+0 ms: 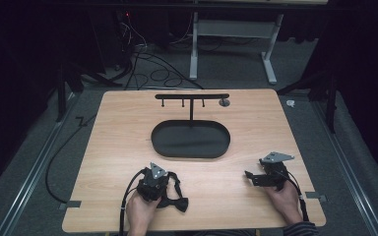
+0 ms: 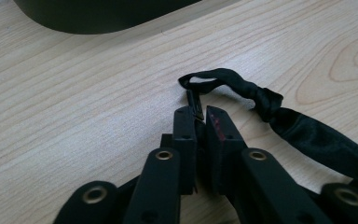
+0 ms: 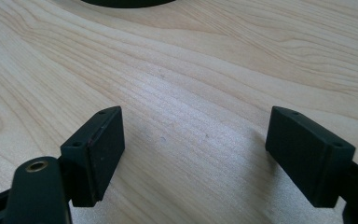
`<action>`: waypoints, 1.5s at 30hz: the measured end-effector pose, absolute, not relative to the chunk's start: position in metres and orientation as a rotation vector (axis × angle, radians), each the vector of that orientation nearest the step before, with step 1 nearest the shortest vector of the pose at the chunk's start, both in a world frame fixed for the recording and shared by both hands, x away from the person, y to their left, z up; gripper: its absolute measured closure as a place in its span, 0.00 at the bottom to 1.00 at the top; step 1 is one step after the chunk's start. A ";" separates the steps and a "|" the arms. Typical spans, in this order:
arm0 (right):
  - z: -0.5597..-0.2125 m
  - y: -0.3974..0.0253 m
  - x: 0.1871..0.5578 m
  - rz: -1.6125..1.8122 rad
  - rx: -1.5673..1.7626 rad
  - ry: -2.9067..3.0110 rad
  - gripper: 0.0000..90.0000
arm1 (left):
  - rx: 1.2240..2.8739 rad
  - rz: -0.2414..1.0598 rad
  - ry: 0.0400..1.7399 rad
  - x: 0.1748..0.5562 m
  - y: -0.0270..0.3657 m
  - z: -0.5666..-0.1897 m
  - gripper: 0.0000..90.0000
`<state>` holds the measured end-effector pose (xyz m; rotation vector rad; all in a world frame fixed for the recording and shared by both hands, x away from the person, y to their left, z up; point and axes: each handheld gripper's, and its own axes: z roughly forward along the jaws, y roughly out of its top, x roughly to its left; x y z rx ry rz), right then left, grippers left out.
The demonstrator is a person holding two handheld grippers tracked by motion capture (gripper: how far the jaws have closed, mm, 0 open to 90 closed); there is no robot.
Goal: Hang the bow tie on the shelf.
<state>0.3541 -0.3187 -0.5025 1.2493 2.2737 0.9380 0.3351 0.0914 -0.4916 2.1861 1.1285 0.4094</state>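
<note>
Gripping: left gripper (image 2: 200, 119) jaws clamped on bow tie (image 2: 279, 116) strap
Right gripper (image 3: 193, 154): jaws apart
Risk: thin strap slipping free

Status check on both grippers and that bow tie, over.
Left gripper shut on the bow tie strap, low over the table. Right gripper open, holding nothing. Black stand with oval tray ahead; nothing between.

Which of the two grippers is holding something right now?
The left gripper: its jaws are pinched on the strap of the black bow tie. The right gripper has its jaws spread wide over bare table.
</note>
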 end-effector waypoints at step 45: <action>-0.502 -0.319 0.354 0.939 1.249 2.275 0.23 | 2.013 0.413 0.982 0.345 0.107 -0.408 0.97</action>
